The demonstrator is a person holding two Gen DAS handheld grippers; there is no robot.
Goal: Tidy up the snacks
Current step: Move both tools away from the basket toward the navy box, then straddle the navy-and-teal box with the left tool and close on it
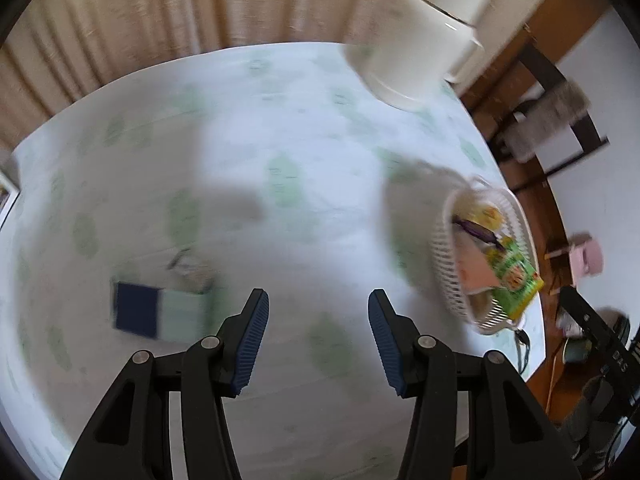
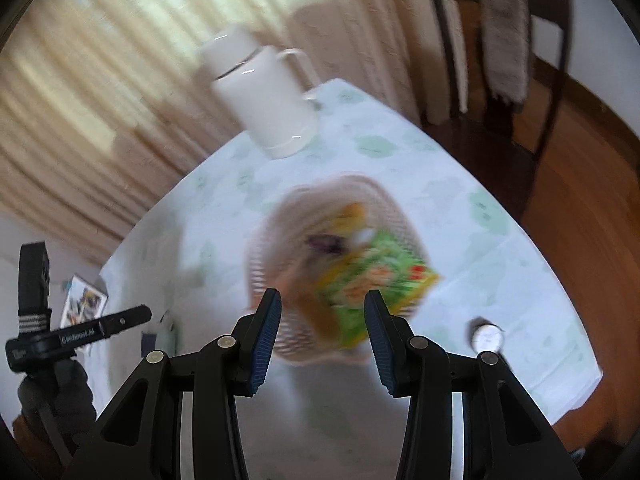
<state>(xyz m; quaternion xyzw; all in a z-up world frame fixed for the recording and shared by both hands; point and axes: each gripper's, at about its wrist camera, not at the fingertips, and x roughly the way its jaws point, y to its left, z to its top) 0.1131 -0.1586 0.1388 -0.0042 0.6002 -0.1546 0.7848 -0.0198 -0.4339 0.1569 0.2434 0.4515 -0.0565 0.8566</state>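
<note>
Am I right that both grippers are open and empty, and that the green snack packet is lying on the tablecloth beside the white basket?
Not quite: the green snack packet sits inside the white basket, sticking out over its rim, as the left wrist view shows. Both grippers are indeed open and empty.

Readable in white on the black bar of the left gripper [image 2: 80,334], seen from the right wrist left of the basket [image 2: 280,216]: "Cenfinobot.AI", spelling uncertain. Print on the green snack packet [image 2: 372,280] in that basket too blurred to read.

Beige curtains [image 2: 80,92]; wooden floor [image 2: 580,184]; dark chair [image 2: 500,92]
</note>
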